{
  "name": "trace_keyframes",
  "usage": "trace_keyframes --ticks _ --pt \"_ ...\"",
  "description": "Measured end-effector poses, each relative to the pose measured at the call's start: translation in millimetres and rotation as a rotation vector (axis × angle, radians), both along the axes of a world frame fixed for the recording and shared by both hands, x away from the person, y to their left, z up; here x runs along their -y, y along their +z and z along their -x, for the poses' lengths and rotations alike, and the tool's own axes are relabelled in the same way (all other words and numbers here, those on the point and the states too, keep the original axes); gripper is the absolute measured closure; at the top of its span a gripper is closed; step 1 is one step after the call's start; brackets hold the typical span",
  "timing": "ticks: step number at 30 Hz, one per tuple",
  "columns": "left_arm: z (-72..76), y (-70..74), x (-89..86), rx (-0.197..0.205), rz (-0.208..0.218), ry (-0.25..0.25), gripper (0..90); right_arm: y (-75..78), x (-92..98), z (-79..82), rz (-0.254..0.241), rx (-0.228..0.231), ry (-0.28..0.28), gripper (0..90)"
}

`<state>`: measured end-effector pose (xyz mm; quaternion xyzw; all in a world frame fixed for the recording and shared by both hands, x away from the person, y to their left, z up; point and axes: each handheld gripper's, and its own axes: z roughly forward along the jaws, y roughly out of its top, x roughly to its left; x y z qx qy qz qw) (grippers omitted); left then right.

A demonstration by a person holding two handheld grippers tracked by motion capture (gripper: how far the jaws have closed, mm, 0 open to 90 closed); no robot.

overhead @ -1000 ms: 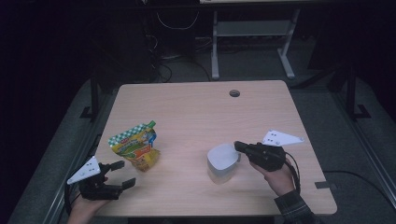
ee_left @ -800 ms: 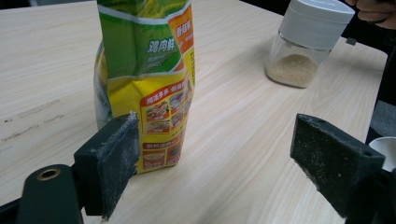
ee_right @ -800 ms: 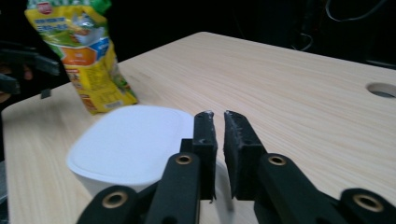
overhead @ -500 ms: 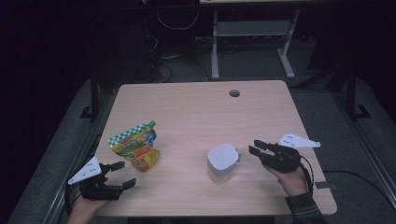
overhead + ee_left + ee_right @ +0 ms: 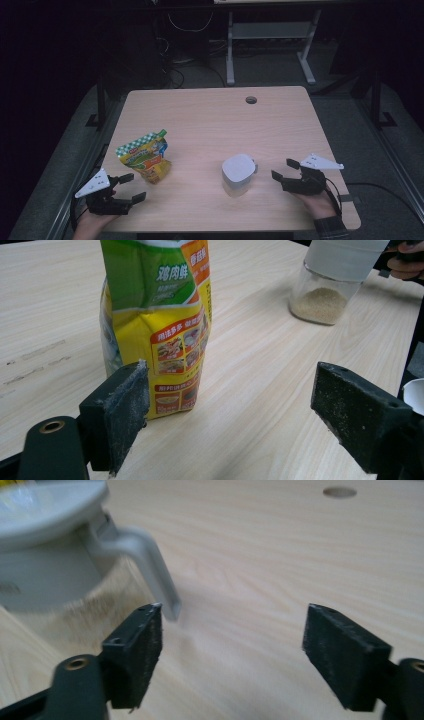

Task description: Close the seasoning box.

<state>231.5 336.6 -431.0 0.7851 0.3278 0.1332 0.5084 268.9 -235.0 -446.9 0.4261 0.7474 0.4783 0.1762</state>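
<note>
The desk [image 5: 210, 125] carries two things: a yellow and green pouch [image 5: 145, 162] standing upright toward its left front, and a jar [image 5: 239, 175] with a white lid and a pale granular filling standing upright right of centre, the two well apart. The jar has been set down and let go, so that part of the work is judged done; the pouch is untouched and sealed as far as can be seen, and whatever is to be done with it is judged to be left. The right hand-held gripper [image 5: 281, 169] is seen just to the right of the jar, its jaws spread with nothing between them; in the right gripper view the grey lid lever [image 5: 150, 572] lies just beyond the tip of one pad [image 5: 142, 650], clear of it. Its jaws have just been opening. A second ago the jar was held tilted at its lid by this hand-held gripper; now it stands free, and the right hand has been drawn back and lowered. The left hand-held gripper [image 5: 131, 186] is held in the same place as before, released and empty, with the pouch close ahead of its jaws.
</note>
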Motion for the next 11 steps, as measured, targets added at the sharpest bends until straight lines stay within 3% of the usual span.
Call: trace_keyframes --ticks 5,11 --pt "-0.8 -2.0 0.9 -0.006 -0.017 -0.003 15.7 -8.3 -1.4 4.4 0.048 0.001 -0.008 13.6" --pt "-1.3 -2.9 1.8 -0.012 -0.018 0.0 15.7 -8.6 -2.0 4.5 0.05 0.011 -0.017 13.4"
